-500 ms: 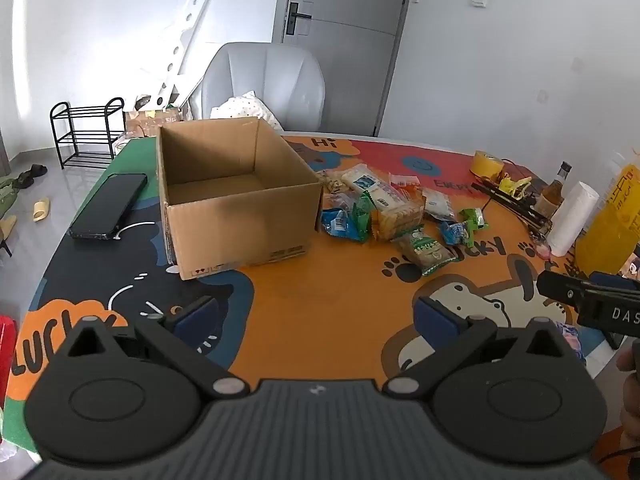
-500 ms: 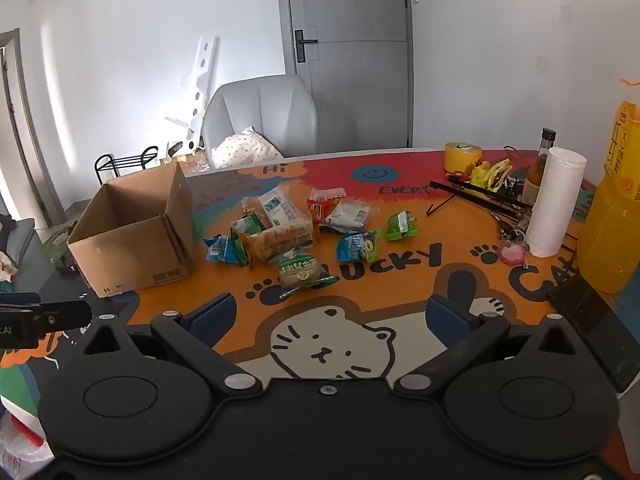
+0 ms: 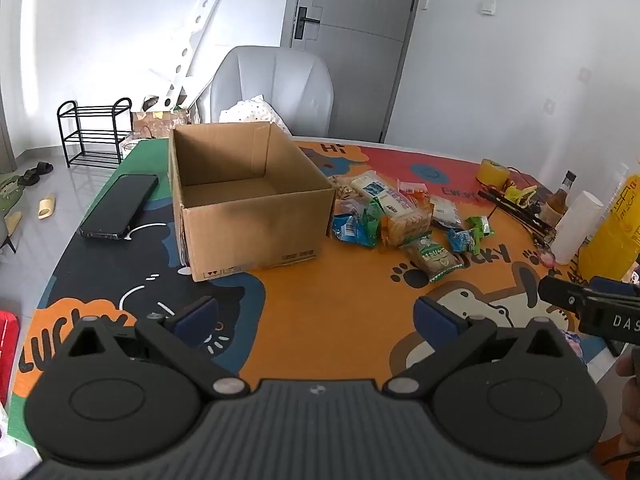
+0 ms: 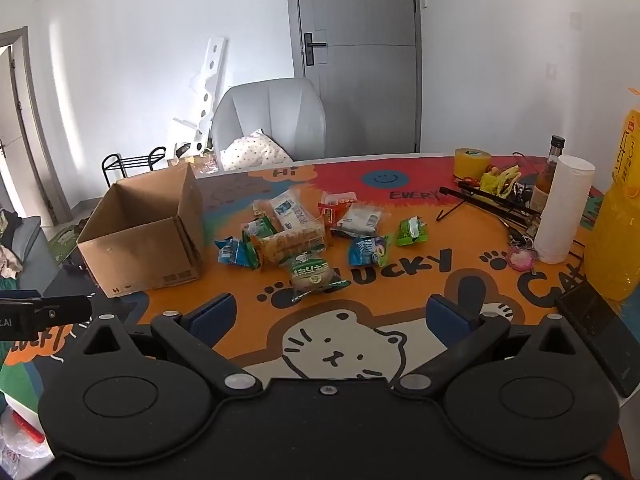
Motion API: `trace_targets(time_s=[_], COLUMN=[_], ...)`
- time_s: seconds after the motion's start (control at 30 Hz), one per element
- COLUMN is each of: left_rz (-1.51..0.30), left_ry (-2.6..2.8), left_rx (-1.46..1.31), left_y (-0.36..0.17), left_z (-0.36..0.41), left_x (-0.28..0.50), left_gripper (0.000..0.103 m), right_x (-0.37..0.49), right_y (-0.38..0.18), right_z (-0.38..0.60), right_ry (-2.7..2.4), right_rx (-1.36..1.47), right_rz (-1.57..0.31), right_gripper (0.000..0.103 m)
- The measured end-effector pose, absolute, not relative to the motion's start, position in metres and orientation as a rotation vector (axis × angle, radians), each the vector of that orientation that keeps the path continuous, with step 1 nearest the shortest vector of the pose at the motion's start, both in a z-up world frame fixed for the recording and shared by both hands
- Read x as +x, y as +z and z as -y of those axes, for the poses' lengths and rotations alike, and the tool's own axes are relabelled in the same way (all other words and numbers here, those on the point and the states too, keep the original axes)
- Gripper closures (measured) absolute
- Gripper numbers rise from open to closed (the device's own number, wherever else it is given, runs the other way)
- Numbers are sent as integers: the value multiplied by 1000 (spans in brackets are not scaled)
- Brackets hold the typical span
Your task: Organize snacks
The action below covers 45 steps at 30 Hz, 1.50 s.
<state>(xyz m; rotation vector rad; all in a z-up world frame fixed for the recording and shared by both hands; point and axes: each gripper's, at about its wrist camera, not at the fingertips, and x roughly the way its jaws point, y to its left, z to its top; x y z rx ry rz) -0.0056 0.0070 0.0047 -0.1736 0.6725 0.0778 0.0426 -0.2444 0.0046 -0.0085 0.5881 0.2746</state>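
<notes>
An open, empty cardboard box (image 3: 248, 204) (image 4: 148, 236) stands on the colourful table mat. Several snack packets lie in a loose pile to its right: a long cracker pack (image 3: 404, 216) (image 4: 292, 228), a green-labelled round pack (image 3: 434, 258) (image 4: 314, 274), blue packets (image 3: 352, 228) (image 4: 236, 252) and a small green one (image 4: 412, 232). My left gripper (image 3: 316, 314) is open and empty, held above the mat in front of the box. My right gripper (image 4: 330, 314) is open and empty, in front of the snack pile.
A black phone (image 3: 120, 206) lies left of the box. At the right stand a paper roll (image 4: 564, 208), a brown bottle (image 4: 548, 176), a yellow jug (image 4: 620, 216), yellow tape (image 4: 472, 162) and a dark device (image 4: 600, 332). A grey chair (image 3: 276, 88) stands behind the table.
Both views have shifted only slightly; the grippers stay open and nothing on the table has moved.
</notes>
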Motion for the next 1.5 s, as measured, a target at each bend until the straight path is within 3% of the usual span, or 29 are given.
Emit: trace_targets(time_s=[1.5], left_rz=[-653], left_ry=[52], left_rx=[-155], left_y=[10], left_z=[0], left_x=[-17], left_gripper=[0], right_x=[36], right_y=[13], right_z=[251], right_ry=[243], right_rx=[-15], right_rz=[-583], right_gripper=[0])
